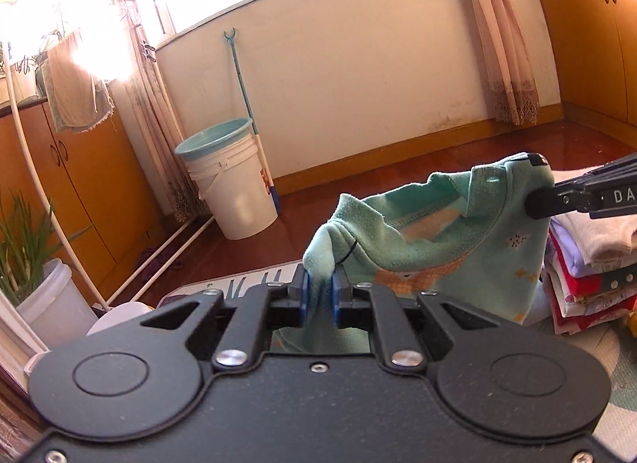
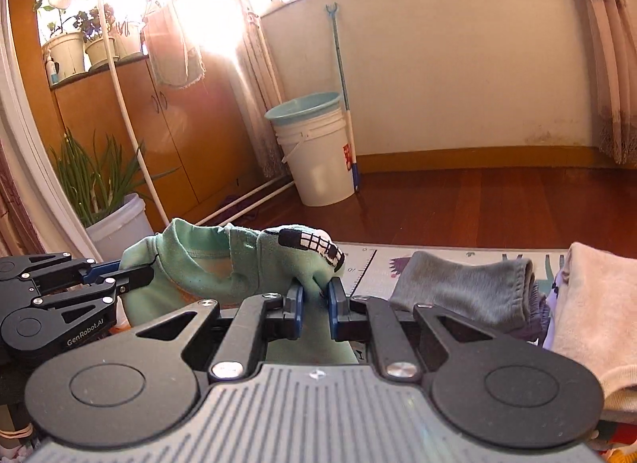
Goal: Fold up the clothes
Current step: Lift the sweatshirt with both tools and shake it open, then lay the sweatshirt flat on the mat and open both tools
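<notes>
- The left gripper (image 1: 319,292) is clamping a bunched fold of the green sweatshirt (image 1: 469,264) between its 2 blue pads (image 1: 304,295), at the garment's left shoulder.
- The right gripper (image 2: 315,295) is pinching the same garment's other shoulder, its jaws closed tight on the green cloth just under a black-and-white checked patch (image 2: 314,244).
- The sweatshirt is hanging in the air between the 2 grippers, neckline facing up, with an orange print showing below the collar.
- It is hovering above a patterned play mat (image 2: 370,264) on the near floor.
- A stack of folded clothes (image 1: 589,264) is sitting to the right, with a grey garment (image 2: 466,288) lying beside it.
- A white bucket (image 1: 231,184) holding a teal basin (image 1: 215,136) is standing far back against the wall, and a blue pole (image 1: 239,77) is leaning beside it.
</notes>
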Available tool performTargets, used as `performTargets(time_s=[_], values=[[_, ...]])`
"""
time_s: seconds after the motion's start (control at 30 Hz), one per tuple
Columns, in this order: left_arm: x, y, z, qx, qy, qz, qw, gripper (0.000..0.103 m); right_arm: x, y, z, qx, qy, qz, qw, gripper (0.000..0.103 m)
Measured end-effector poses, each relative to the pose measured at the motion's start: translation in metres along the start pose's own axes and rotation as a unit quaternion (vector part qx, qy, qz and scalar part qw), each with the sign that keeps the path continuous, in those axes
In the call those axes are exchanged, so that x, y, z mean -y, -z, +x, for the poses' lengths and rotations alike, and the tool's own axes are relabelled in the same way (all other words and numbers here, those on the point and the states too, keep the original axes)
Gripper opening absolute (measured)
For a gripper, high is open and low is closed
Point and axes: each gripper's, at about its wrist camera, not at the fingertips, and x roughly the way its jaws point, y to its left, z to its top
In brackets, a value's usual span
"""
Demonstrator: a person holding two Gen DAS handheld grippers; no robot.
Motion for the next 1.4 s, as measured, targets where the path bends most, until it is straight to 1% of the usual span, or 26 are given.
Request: performTargets(time_s=[0.03, 0.1, 0.17, 0.23, 0.33, 0.37, 0.4, 0.5, 0.57, 0.63, 0.7, 0.8, 0.87, 0.97, 1.0, 1.03, 1.1, 1.17, 1.23, 1.27, 1.3, 1.33, 1.37, 1.4], values=[[0.007, 0.014, 0.005, -0.013, 0.005, 0.008, 0.9999, 0.008, 0.003, 0.008, 0.003, -0.004, 0.008, -0.011, 1.0, 0.014], [0.02, 0.043, 0.013, -0.041, 0.016, 0.021, 0.9988, 0.008, 0.007, 0.03, 0.013, -0.03, 0.022, -0.037, 0.999, 0.014], [0.033, 0.076, 0.017, -0.074, 0.034, 0.027, 0.9963, 0.008, 0.011, 0.06, 0.023, -0.074, 0.033, -0.055, 0.995, 0.014], [0.047, 0.107, 0.017, -0.103, 0.053, 0.043, 0.9924, 0.008, 0.017, 0.093, 0.031, -0.116, 0.035, -0.053, 0.991, 0.013], [0.066, 0.143, 0.011, -0.138, 0.074, 0.076, 0.9848, 0.008, 0.021, 0.137, 0.032, -0.161, 0.035, -0.053, 0.985, 0.012], [0.071, 0.152, 0.007, -0.145, 0.08, 0.085, 0.9825, 0.008, 0.022, 0.15, 0.03, -0.169, 0.035, -0.051, 0.984, 0.007], [0.075, 0.158, 0.002, -0.148, 0.086, 0.093, 0.9809, 0.008, 0.023, 0.162, 0.027, -0.175, 0.037, -0.045, 0.983, 0.005], [0.088, 0.176, -0.012, -0.155, 0.103, 0.116, 0.9757, 0.008, 0.021, 0.199, 0.014, -0.197, 0.037, -0.037, 0.979, 0.005], [0.096, 0.187, -0.022, -0.16, 0.114, 0.131, 0.9717, 0.008, 0.012, 0.221, 0.003, -0.225, 0.027, -0.057, 0.972, 0.005], [0.105, 0.199, -0.031, -0.166, 0.124, 0.145, 0.9676, 0.008, 0.003, 0.236, -0.009, -0.248, 0.017, -0.075, 0.966, 0.005], [0.114, 0.213, -0.04, -0.172, 0.133, 0.161, 0.9628, 0.008, 0.0, 0.244, -0.015, -0.262, 0.011, -0.081, 0.962, 0.005], [0.135, 0.238, -0.06, -0.18, 0.157, 0.212, 0.9475, 0.008, -0.001, 0.25, -0.025, -0.28, 0.006, -0.078, 0.957, 0.006], [0.148, 0.255, -0.072, -0.189, 0.175, 0.245, 0.9345, 0.008, 0.0, 0.251, -0.031, -0.287, 0.004, -0.071, 0.955, 0.01], [0.164, 0.281, -0.089, -0.223, 0.217, 0.288, 0.9057, 0.011, 0.004, 0.248, -0.039, -0.297, -0.002, -0.047, 0.954, 0.01], [0.167, 0.288, -0.093, -0.242, 0.227, 0.291, 0.8972, 0.015, 0.004, 0.248, -0.042, -0.299, -0.002, -0.044, 0.953, 0.012], [0.165, 0.29, -0.095, -0.255, 0.231, 0.277, 0.8972, 0.016, 0.005, 0.248, -0.045, -0.302, -0.003, -0.034, 0.953, 0.013], [0.153, 0.284, -0.097, -0.264, 0.223, 0.222, 0.9118, 0.017, 0.009, 0.249, -0.048, -0.307, -0.004, -0.001, 0.952, 0.022], [0.142, 0.277, -0.099, -0.272, 0.215, 0.166, 0.9233, 0.02, 0.012, 0.25, -0.052, -0.303, -0.005, 0.028, 0.952, 0.026], [0.13, 0.271, -0.1, -0.279, 0.206, 0.109, 0.9317, 0.029, 0.016, 0.253, -0.05, -0.307, -0.009, 0.066, 0.95, 0.033], [0.125, 0.268, -0.101, -0.282, 0.201, 0.081, 0.9347, 0.031, 0.019, 0.254, -0.049, -0.308, -0.011, 0.084, 0.947, 0.039], [0.116, 0.264, -0.101, -0.286, 0.191, 0.041, 0.9382, 0.031, 0.02, 0.256, -0.046, -0.311, -0.012, 0.103, 0.945, 0.043], [0.105, 0.262, -0.098, -0.292, 0.173, -0.016, 0.9406, 0.031, 0.021, 0.258, -0.042, -0.311, -0.011, 0.115, 0.943, 0.044], [0.093, 0.261, -0.096, -0.298, 0.152, -0.076, 0.9394, 0.031, 0.021, 0.26, -0.039, -0.312, -0.011, 0.121, 0.942, 0.044], [0.08, 0.264, -0.094, -0.303, 0.132, -0.138, 0.9338, 0.031, 0.021, 0.261, -0.035, -0.312, -0.01, 0.126, 0.942, 0.045]])
